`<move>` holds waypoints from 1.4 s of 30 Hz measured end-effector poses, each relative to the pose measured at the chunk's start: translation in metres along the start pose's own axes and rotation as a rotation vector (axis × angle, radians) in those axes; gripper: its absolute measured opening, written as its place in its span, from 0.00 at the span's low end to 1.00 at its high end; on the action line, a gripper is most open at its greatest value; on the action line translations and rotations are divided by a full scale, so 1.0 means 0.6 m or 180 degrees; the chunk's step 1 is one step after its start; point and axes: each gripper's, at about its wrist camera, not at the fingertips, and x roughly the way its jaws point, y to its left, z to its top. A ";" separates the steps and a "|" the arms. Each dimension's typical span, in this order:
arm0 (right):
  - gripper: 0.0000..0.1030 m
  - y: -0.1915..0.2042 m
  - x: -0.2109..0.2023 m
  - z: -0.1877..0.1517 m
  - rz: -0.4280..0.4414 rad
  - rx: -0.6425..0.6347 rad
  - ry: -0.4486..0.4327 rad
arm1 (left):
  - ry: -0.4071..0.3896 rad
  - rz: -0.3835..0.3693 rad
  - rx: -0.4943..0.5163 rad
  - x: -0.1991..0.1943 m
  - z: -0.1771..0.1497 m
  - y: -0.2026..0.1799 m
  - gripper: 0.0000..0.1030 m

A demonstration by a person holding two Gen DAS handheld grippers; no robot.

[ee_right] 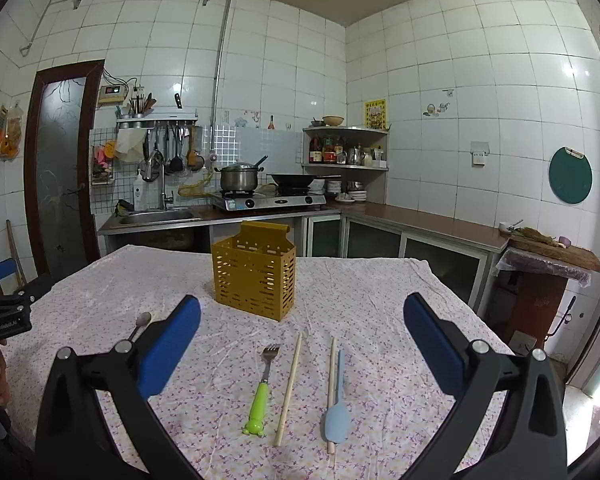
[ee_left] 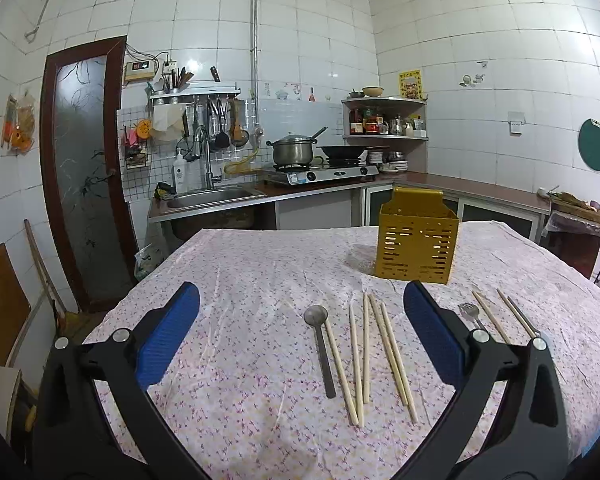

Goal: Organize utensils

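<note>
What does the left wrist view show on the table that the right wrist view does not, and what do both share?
Only the left wrist view shows the cluster of five chopsticks and the metal spoon's full handle. Only the right wrist view shows the fork's green handle and the blue spoon. Both share the yellow utensil holder, the floral tablecloth and open tongs.

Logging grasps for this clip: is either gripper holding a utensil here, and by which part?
Nothing is held. The left gripper and right gripper both hang open above the table, jaws wide apart; the chopsticks and fork lie untouched.
</note>
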 end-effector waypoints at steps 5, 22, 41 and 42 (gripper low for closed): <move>0.96 -0.013 0.000 -0.003 -0.0004 0.0058 0.0007 | -0.0036 0.0016 0.0015 -0.002 0.007 -0.005 0.96; 0.96 -0.038 0.013 -0.019 -0.0094 0.0217 0.0143 | 0.0052 -0.0056 0.0018 0.012 0.000 -0.018 0.96; 0.96 -0.043 0.044 -0.027 -0.0150 0.0169 0.0242 | 0.0197 -0.0012 0.0030 0.051 -0.005 -0.019 0.96; 0.96 -0.047 0.054 -0.028 -0.0173 0.0179 0.0280 | 0.0245 -0.0013 0.0011 0.062 -0.005 -0.016 0.96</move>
